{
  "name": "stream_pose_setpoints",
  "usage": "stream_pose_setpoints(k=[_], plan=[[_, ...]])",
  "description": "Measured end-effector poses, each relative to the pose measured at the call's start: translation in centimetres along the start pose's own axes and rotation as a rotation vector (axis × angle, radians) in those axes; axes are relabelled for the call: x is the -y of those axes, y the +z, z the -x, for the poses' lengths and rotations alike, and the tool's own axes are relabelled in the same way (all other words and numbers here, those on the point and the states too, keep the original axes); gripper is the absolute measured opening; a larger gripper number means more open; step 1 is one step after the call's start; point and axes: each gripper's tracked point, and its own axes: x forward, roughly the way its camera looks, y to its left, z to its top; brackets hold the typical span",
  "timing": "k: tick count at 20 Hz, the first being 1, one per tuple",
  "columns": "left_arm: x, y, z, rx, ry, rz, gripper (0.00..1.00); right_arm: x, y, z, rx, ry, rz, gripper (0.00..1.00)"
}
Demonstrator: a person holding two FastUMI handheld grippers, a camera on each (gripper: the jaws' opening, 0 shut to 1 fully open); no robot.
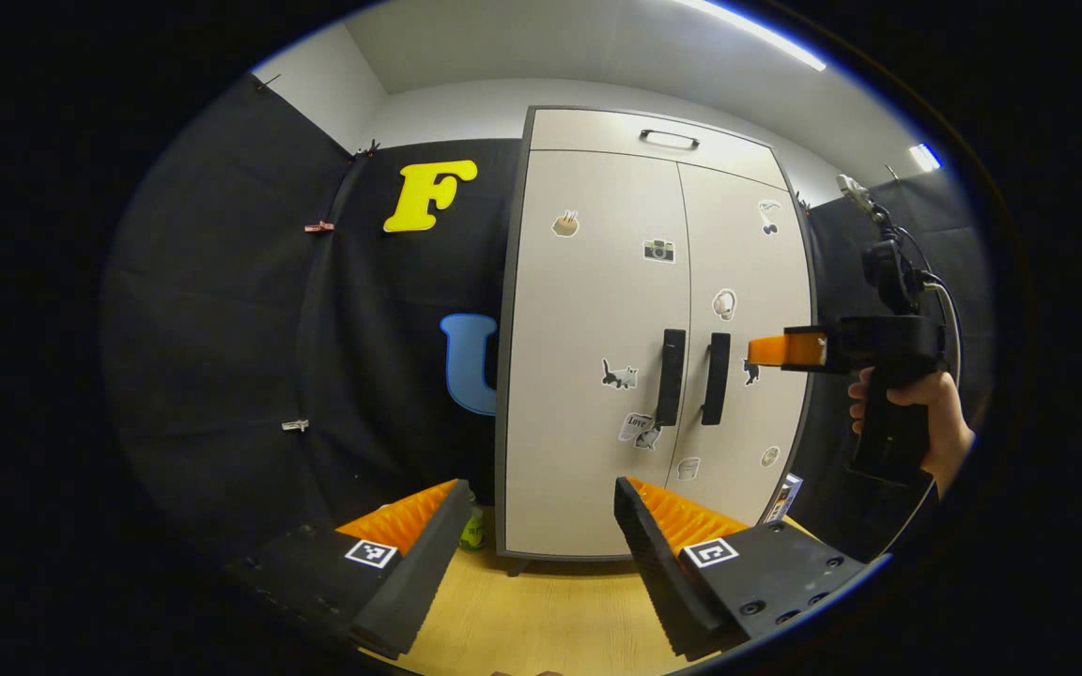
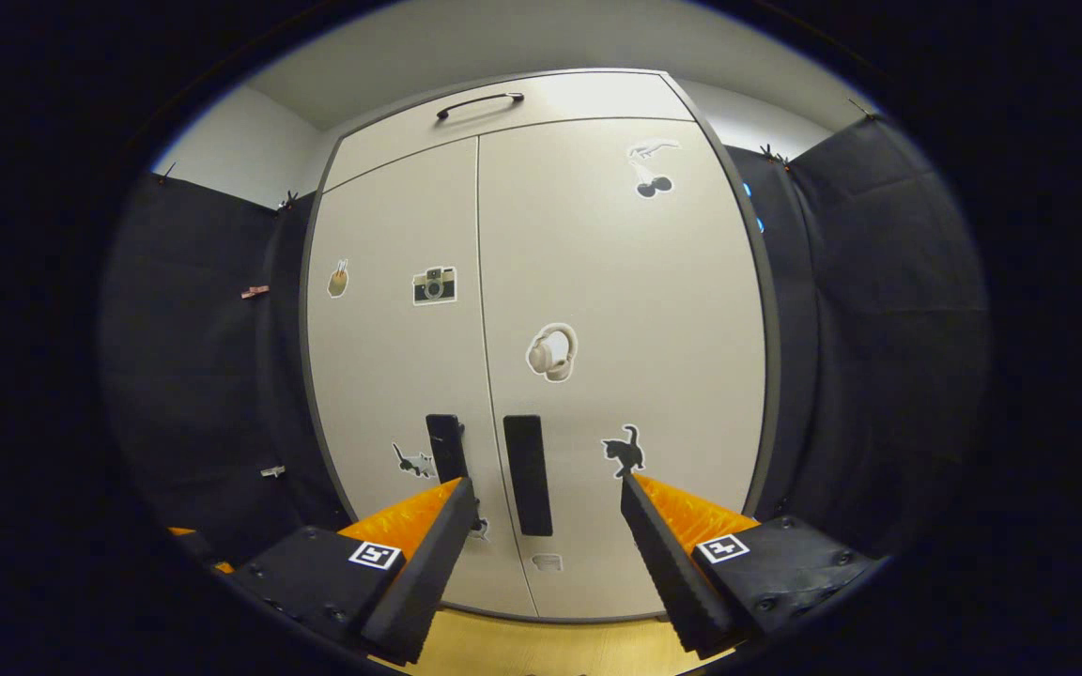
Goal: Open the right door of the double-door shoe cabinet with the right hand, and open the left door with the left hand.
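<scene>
A pale double-door shoe cabinet (image 1: 597, 310) (image 2: 541, 282) stands upright with both doors closed and stickers on them. Two dark vertical handles meet at the centre seam: the left door handle (image 1: 670, 377) (image 2: 447, 447) and the right door handle (image 1: 715, 378) (image 2: 528, 474). My right gripper (image 2: 546, 490) is open, close in front of the doors, its fingers on either side of the right handle without touching it. In the left gripper view the right gripper (image 1: 759, 350) points at the right door, held by a hand (image 1: 912, 413). My left gripper (image 1: 538, 493) is open, farther back.
The cabinet rests on a light wooden floor (image 1: 550, 610). Black cloth walls (image 1: 250, 329) flank it on both sides. A top drawer with a bar handle (image 1: 669, 138) sits above the doors. A small object (image 1: 783, 498) leans at the cabinet's lower right.
</scene>
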Motion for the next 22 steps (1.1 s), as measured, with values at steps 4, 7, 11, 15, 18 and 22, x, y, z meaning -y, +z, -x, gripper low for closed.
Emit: stream_pose_setpoints(k=[4,7,11,15,18,22], plan=[[-1.4,-0.7,0.6,-0.017,0.050,0.027,0.95,-0.9,-0.6,-3.9,-0.014,0.003,0.043,0.98],[-2.5,-1.4,1.0,-0.037,0.097,0.044,0.95,-1.1,-1.1,-6.0,-0.022,-0.005,0.034,0.98],[-4.1,-2.4,1.6,-0.058,0.148,0.073,0.95,-0.9,-2.1,-8.2,-0.043,-0.018,0.045,0.98],[-5.6,-3.0,2.2,-0.074,0.179,0.066,0.95,-0.6,-3.0,-9.6,-0.063,-0.037,0.056,0.81],[-5.6,-3.3,2.1,-0.078,0.176,0.063,0.95,-0.7,-4.0,-10.4,-0.092,-0.037,0.038,0.50],[-5.4,-3.2,2.2,-0.075,0.158,0.056,0.95,-0.7,-3.8,-10.3,-0.083,-0.045,0.055,0.37]])
